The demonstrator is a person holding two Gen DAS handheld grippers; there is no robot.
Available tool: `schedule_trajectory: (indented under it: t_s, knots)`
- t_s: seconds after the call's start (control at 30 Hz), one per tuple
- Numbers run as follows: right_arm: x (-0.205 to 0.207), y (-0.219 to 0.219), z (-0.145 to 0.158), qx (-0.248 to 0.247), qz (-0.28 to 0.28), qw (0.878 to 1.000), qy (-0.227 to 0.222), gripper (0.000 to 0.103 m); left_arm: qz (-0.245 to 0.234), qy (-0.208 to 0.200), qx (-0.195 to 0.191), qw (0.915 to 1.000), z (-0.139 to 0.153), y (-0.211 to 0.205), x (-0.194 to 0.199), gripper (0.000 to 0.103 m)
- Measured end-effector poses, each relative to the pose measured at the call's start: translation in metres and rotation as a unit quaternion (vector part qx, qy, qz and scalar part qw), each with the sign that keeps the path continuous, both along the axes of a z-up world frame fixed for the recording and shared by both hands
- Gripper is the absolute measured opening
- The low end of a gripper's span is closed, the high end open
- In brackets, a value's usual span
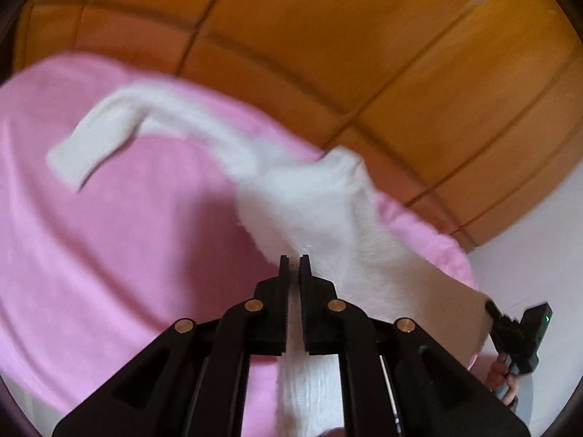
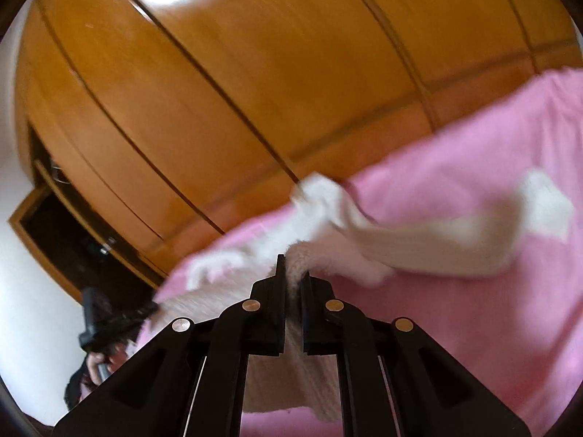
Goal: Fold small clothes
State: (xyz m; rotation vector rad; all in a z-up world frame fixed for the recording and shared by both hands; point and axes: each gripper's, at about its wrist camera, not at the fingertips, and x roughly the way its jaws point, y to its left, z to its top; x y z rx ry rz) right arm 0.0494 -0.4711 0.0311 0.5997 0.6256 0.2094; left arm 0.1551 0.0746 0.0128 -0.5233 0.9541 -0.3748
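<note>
The white fuzzy garment (image 1: 309, 196) is lifted over the pink blanket (image 1: 109, 236), stretched between the two claws. The left claw (image 1: 294, 260) is pressed together on one edge, the right claw (image 2: 293, 267) on another. The left view shows a long sleeve trailing away up-left, probably touching the blanket; the right view, blurred, shows the wooden wardrobe (image 2: 218, 91) behind.

Right gripper (image 2: 294, 273) clamped on white fuzzy garment (image 2: 328, 233), lower centre. Pink blanket (image 2: 455, 309) right; wooden wardrobe (image 2: 255, 73) upper frame. Left gripper (image 2: 155, 307) grips garment, lower left.
</note>
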Motion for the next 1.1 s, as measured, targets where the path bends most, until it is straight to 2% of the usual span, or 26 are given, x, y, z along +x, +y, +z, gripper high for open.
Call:
schedule_trajectory:
  t_s: [0.07, 0.1, 0.13, 0.27, 0.3, 0.33, 0.37, 0.4, 0.5, 0.57, 0.6, 0.63, 0.67, 0.7, 0.83, 0.93, 1.03, 1.1]
  knots:
    - [0.002, -0.001, -0.032, 0.011, -0.002, 0.999, 0.048, 0.005, 0.023, 0.036, -0.008, 0.9990, -0.031, 0.014, -0.005, 0.017]
    - [0.003, 0.002, -0.046, 0.009, -0.005, 0.998, 0.066, 0.005, 0.036, 0.043, -0.001, 0.9984, -0.042, 0.019, -0.009, 0.032]
    - [0.002, 0.003, -0.060, 0.003, -0.009, 0.996, 0.085, 0.005, 0.046, 0.048, 0.008, 0.9977, -0.053, 0.023, -0.014, 0.043]
    - [0.001, -0.001, -0.105, -0.035, -0.033, 0.988, 0.150, 0.006, 0.054, 0.079, -0.011, 0.9954, -0.092, 0.026, -0.034, 0.054]
    - [-0.001, -0.005, -0.109, -0.037, -0.036, 0.987, 0.154, 0.010, 0.048, 0.080, -0.021, 0.9954, -0.097, 0.024, -0.039, 0.061]
    - [0.000, -0.010, -0.114, -0.037, -0.042, 0.986, 0.159, 0.027, 0.042, 0.080, -0.031, 0.9954, -0.100, 0.020, -0.043, 0.063]
    - [0.000, -0.013, -0.118, -0.035, -0.047, 0.985, 0.163, 0.048, 0.031, 0.081, -0.041, 0.9954, -0.105, 0.014, -0.049, 0.063]
    - [-0.002, -0.015, -0.120, -0.036, -0.051, 0.985, 0.163, 0.054, 0.021, 0.080, -0.048, 0.9955, -0.106, 0.008, -0.054, 0.063]
    - [-0.009, -0.018, -0.134, -0.034, -0.033, 0.984, 0.173, 0.056, -0.001, 0.080, -0.044, 0.9958, -0.115, -0.013, -0.060, 0.062]
    - [-0.004, -0.011, -0.144, -0.035, -0.013, 0.983, 0.182, 0.055, -0.018, 0.097, -0.032, 0.9946, -0.127, -0.030, -0.057, 0.031]
    - [-0.003, -0.003, -0.146, -0.050, 0.000, 0.982, 0.183, 0.049, -0.026, 0.101, -0.025, 0.9943, -0.130, -0.035, -0.056, 0.009]
    - [-0.003, 0.001, -0.146, -0.057, 0.008, 0.981, 0.184, 0.029, -0.028, 0.094, -0.016, 0.9950, -0.127, -0.038, -0.057, 0.007]
    - [-0.004, 0.005, -0.142, -0.057, 0.013, 0.982, 0.177, 0.013, -0.030, 0.087, -0.014, 0.9957, -0.123, -0.040, -0.057, 0.007]
    - [-0.007, 0.007, -0.132, -0.055, 0.017, 0.985, 0.162, 0.007, -0.033, 0.076, -0.016, 0.9964, -0.112, -0.038, -0.058, 0.006]
    - [-0.023, 0.012, -0.078, -0.045, 0.044, 0.995, 0.079, 0.006, -0.038, 0.022, -0.033, 0.9985, -0.059, -0.022, -0.061, 0.005]
    - [-0.040, 0.019, -0.043, -0.062, 0.072, 0.995, 0.032, 0.006, -0.043, -0.009, -0.019, 0.9988, -0.026, -0.014, -0.070, 0.005]
    - [-0.047, 0.027, -0.051, -0.093, 0.089, 0.990, 0.057, 0.006, -0.044, -0.010, 0.010, 0.9989, -0.019, -0.008, -0.085, 0.005]
    - [-0.051, 0.024, -0.075, -0.086, 0.092, 0.988, 0.094, 0.006, -0.040, 0.019, 0.019, 0.9988, -0.036, -0.001, -0.098, 0.005]
